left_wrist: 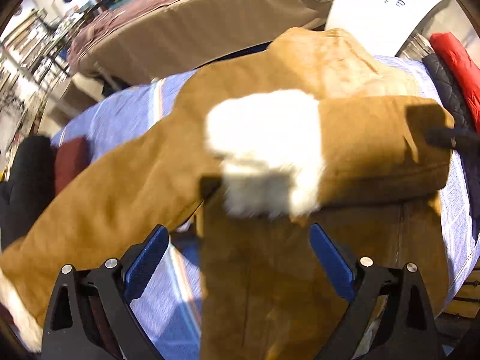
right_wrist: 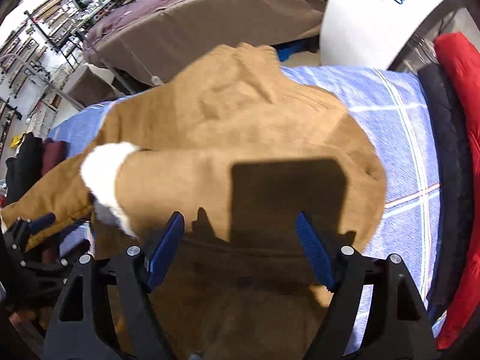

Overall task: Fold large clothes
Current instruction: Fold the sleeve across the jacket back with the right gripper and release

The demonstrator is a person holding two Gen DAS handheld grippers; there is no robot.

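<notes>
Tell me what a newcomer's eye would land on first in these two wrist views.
The big tan coat spread over the blue checked bedsheet fills both views, one sleeve folded across its body with a fluffy white cuff at the middle. At the sheet's right edge lie a red padded garment and a dark quilted one. Both the right gripper and the left gripper hang open above the coat.

red quilt (right_wrist: pixel 459 114) far right | navy quilt (right_wrist: pixel 444 138) beside it | white drum (right_wrist: pixel 369 15) far | brown bed (left_wrist: pixel 192 27) behind | maroon fold (left_wrist: pixel 70 162) left

A white panel (right_wrist: pixel 369 15) reads "David B", smaller marks beneath illegible.
</notes>
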